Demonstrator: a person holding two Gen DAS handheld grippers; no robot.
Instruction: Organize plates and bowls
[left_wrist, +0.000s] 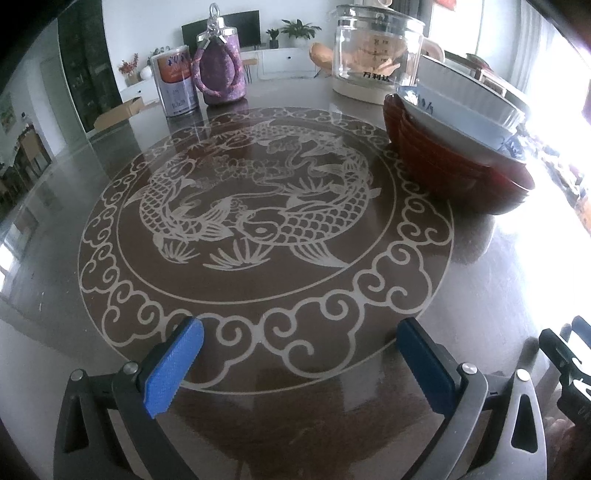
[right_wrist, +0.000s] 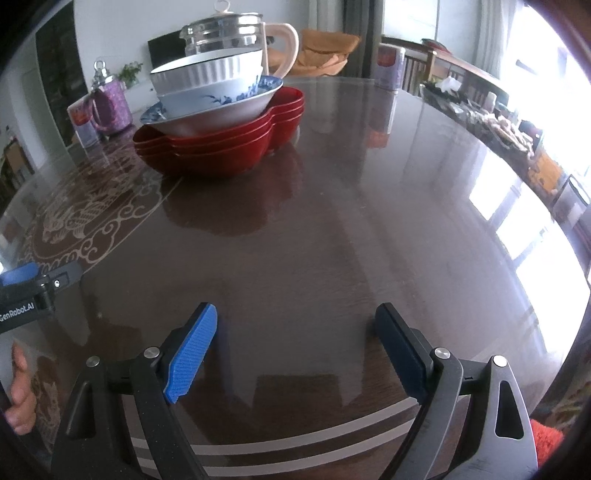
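Red lobed plates (right_wrist: 221, 147), stacked, upper left of frame, well beyond right gripper (right_wrist: 295, 349); blue-patterned bowl (right_wrist: 221, 99) and ribbed white bowl (right_wrist: 208, 72) nested above. Left gripper (left_wrist: 299, 363) and right both spread, empty.

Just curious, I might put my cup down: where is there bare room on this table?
Bare wood lies between the right hand-held gripper and the stacked bowls. It is crowded behind, by the kettle, tin and purple jar.

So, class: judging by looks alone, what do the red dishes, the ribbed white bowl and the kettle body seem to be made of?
Red dishes: probably plastic or lacquer; thin, evenly red lobed walls with a soft sheen.
Ribbed white bowl: likely glazed ceramic; opaque, glossy, moulded fluting.
Kettle body: clear glass, since the room shows through it.
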